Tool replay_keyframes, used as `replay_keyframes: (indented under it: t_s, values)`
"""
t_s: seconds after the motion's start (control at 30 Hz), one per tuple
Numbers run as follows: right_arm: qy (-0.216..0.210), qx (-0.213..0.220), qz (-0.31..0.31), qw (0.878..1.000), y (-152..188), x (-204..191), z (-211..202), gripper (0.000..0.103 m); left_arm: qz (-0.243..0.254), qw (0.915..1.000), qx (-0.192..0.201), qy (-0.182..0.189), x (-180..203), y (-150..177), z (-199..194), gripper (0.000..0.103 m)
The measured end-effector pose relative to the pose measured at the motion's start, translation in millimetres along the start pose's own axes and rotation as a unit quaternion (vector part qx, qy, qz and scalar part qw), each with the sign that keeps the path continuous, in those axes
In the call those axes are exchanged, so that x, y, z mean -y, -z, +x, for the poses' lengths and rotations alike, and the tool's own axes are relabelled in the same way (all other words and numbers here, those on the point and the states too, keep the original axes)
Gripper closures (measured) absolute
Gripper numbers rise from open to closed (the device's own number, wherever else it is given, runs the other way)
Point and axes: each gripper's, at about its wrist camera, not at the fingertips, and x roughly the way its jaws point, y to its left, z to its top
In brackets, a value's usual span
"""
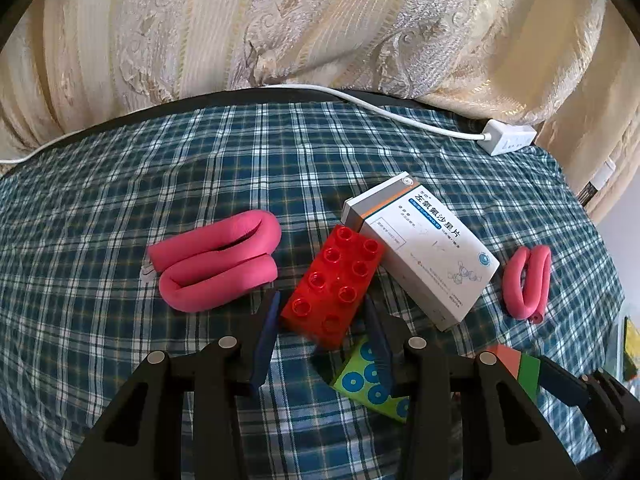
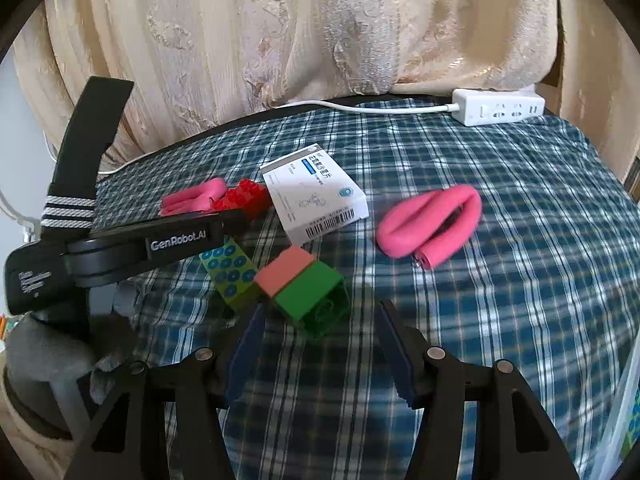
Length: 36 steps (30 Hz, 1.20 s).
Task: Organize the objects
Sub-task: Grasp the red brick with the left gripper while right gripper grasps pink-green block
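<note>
**Red brick between my left pads, right jaws empty**

Much is only half visible. From my left wrist view the green block with blue circles (image 1: pixel 370 378) lies partly under my right-side finger, and the pink-and-green block (image 1: pixel 520 364) is cut off behind the linkage. From my right wrist view the red building brick (image 2: pixel 240 196) is mostly hidden behind my other tool's black body, and the far pink foam tube (image 2: pixel 192 198) shows only its top. The print on the medicine box (image 1: pixel 424 248) is too small for me to read.

My left hand-held gripper (image 1: pixel 322 328) straddles the near end of the red building brick (image 1: pixel 334 284) on the plaid-covered table (image 1: pixel 120 200). The blue pads stand at the brick's two long sides; whether they press on it I cannot tell. The brick's far corner touches the medicine box, and a folded pink foam tube (image 1: pixel 216 260) lies just to the brick's left.

My right hand-held gripper (image 2: pixel 320 344) is released, nothing between its pads. The pink-and-green block (image 2: pixel 304 284) lies just ahead of its fingertips, nearer the left one. A second foam tube (image 2: pixel 432 224) lies beyond, to the right, and a white power strip (image 2: pixel 500 106) sits at the table's far edge.
</note>
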Motion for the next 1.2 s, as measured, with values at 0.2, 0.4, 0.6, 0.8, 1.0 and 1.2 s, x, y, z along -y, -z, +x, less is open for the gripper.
replay_keyframes:
  t_s: [0.2,0.4,0.6,0.8,1.0,1.2]
  values:
    - [0.006,-0.005,-0.007,1.000,-6.3,-1.5,14.2,0.042,-0.002,1.0000,0.003,-0.001,-0.1,0.0,1.7,0.058]
    - [0.004,-0.002,-0.014,1.000,-8.6,-3.4,17.4,0.048,-0.003,1.0000,0.009,0.001,-0.5,-3.0,5.4,0.055]
    - [0.007,-0.002,-0.020,1.000,-5.2,-3.3,14.9,0.066,0.014,0.9998,0.014,-0.002,4.6,-2.8,7.4,0.055]
    - [0.006,-0.001,-0.008,1.000,2.4,1.2,7.1,0.068,0.029,0.9995,0.014,-0.003,6.9,-1.7,7.4,0.065]
    - [0.009,0.001,0.002,1.000,8.9,6.2,-1.3,0.068,0.043,0.9990,0.010,-0.005,9.7,-0.3,6.2,0.068]
    - [0.010,0.001,0.008,1.000,16.1,9.8,-7.2,0.068,0.040,0.9991,0.006,-0.010,7.9,0.4,3.0,0.068]
